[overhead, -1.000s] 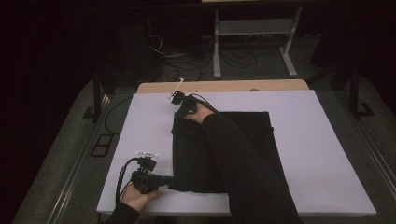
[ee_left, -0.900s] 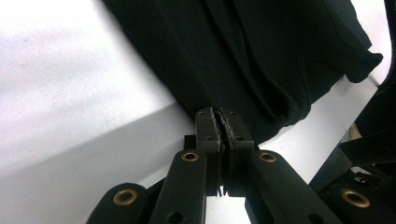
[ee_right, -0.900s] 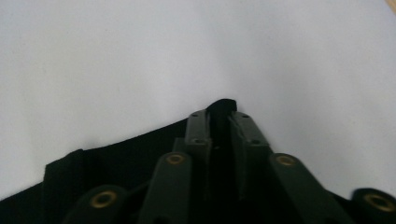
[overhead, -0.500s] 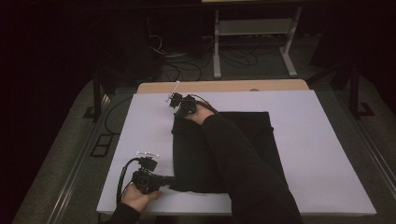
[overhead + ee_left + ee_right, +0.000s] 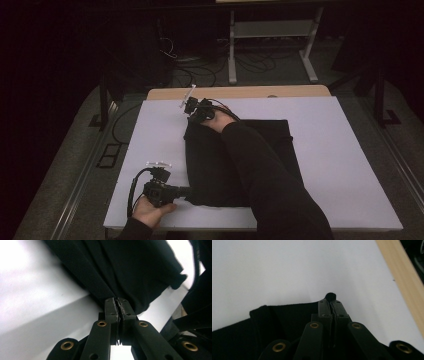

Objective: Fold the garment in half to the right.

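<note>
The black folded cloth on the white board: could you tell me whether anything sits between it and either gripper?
Nothing visible does. The left gripper is shut on the black folded cloth's near-left corner, and the right gripper is shut on its far-left corner. The white board around them is bare.

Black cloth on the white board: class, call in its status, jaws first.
Left gripper shut on black cloth at its near corner. Right gripper shut on its far corner. Cloth mostly flat on white board. Nothing in the way.

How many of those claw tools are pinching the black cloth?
2. The left claw grips the black cloth at its near left corner; the right claw grips its far left corner.
</note>
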Motion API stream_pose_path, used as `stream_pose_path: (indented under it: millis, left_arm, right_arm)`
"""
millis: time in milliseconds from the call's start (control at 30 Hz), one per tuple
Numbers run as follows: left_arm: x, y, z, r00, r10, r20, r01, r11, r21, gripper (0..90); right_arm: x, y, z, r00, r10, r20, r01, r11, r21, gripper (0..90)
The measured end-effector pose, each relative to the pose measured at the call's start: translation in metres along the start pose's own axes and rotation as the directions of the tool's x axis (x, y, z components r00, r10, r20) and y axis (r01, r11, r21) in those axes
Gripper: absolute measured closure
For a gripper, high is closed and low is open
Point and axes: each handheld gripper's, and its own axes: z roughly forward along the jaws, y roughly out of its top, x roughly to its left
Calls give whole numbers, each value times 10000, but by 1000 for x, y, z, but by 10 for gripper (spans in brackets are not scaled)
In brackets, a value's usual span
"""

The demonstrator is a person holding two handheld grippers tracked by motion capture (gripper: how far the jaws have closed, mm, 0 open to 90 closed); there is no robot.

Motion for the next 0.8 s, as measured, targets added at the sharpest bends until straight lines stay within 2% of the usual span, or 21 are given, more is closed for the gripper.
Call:
stream_pose_path:
  millis: [233,433,500,567,800]
  left_arm:
    - [-17,9,-4,9979,327,559,-302,9985,-449,862]
    - [-29,16,0,9945,616,852,-578,9973,-458,862]
    - [-33,21,2,9926,749,961,-705,9963,-484,863]
    - [-37,24,3,9908,829,1068,-775,9955,-539,863]
    - [-52,39,8,9843,1179,1313,-1100,9917,-664,863]
  right_arm:
    - [-4,-6,-26,9994,-72,351,85,9993,-372,860]
    - [-11,-13,-43,9980,10,637,26,9984,-563,860]
    - [-14,-18,-48,9977,216,638,-172,9976,-677,860]
    - [-16,-21,-52,9975,142,687,-91,9972,-739,860]
    - [-21,-34,-65,9953,394,886,-318,9958,-856,860]
